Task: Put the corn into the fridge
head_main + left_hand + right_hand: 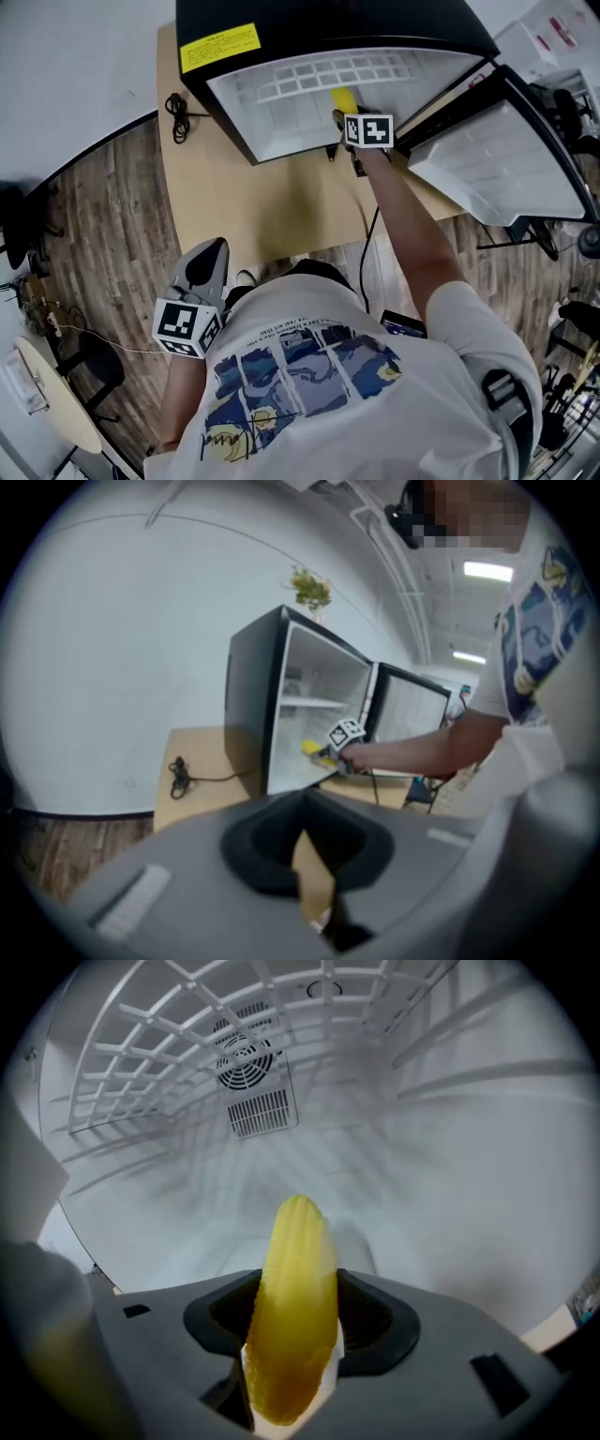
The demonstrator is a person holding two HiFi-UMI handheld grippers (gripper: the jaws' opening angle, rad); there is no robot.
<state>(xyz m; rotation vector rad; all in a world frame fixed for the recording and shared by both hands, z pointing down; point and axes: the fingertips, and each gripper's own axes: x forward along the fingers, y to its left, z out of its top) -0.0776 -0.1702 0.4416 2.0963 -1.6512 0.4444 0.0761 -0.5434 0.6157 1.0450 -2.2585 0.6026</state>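
The yellow corn cob [295, 1307] stands between the white pads of my right gripper [291, 1372], which is shut on it. Its tip points into the white inside of the fridge [422, 1147]. In the head view the right gripper [349, 127] reaches past the open front of the black mini fridge [328, 28], with the corn [344, 98] over the fridge floor. My left gripper [214, 248] hangs low beside the person's body, shut on nothing. From the left gripper view [314, 892] I see the fridge [253, 696], the corn [311, 749] and the reaching arm.
The fridge stands on a light wooden table [253, 206]. Its door [497, 159] is swung open to the right. A white wire shelf [187, 1035] spans the top of the compartment, with a round fan vent [248, 1063] on the back wall. A black cable [178, 117] lies left of the fridge.
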